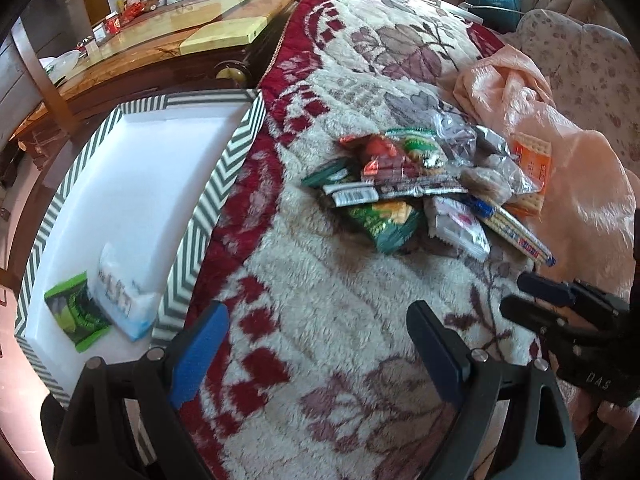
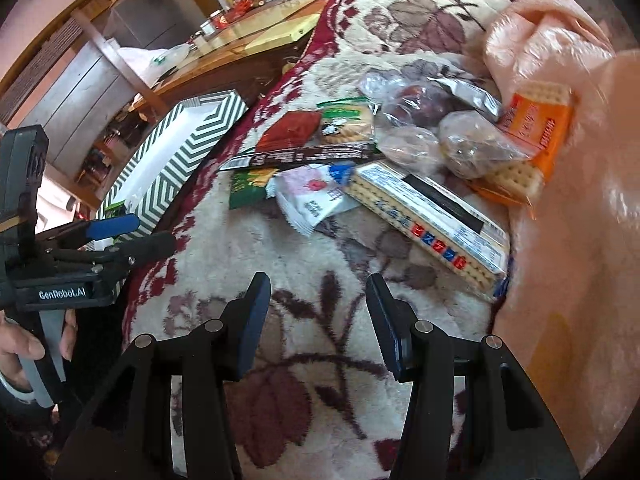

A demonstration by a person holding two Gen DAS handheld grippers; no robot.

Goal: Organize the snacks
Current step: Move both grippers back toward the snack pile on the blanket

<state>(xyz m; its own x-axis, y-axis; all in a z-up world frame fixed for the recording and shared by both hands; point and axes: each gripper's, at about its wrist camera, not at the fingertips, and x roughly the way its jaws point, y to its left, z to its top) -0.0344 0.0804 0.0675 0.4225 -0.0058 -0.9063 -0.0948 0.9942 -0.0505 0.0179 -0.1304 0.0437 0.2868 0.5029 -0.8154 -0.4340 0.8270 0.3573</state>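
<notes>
A pile of snack packets (image 1: 424,188) lies on a fleecy floral blanket (image 1: 320,300); it also shows in the right wrist view (image 2: 400,160). It holds a long cracker box (image 2: 428,216), an orange cracker pack (image 2: 532,136), a white packet (image 2: 312,196) and green packets (image 1: 384,220). A white box with green zigzag rim (image 1: 208,200) holds a green packet (image 1: 76,316) and a white-blue packet (image 1: 120,296). My left gripper (image 1: 316,344) is open and empty over the blanket beside the box. My right gripper (image 2: 316,320) is open and empty, short of the cracker box.
A peach plastic bag (image 1: 560,168) lies right of the pile. A wooden glass-topped table (image 1: 160,40) with small items stands behind the box. The blanket edge drops off at the left by the box.
</notes>
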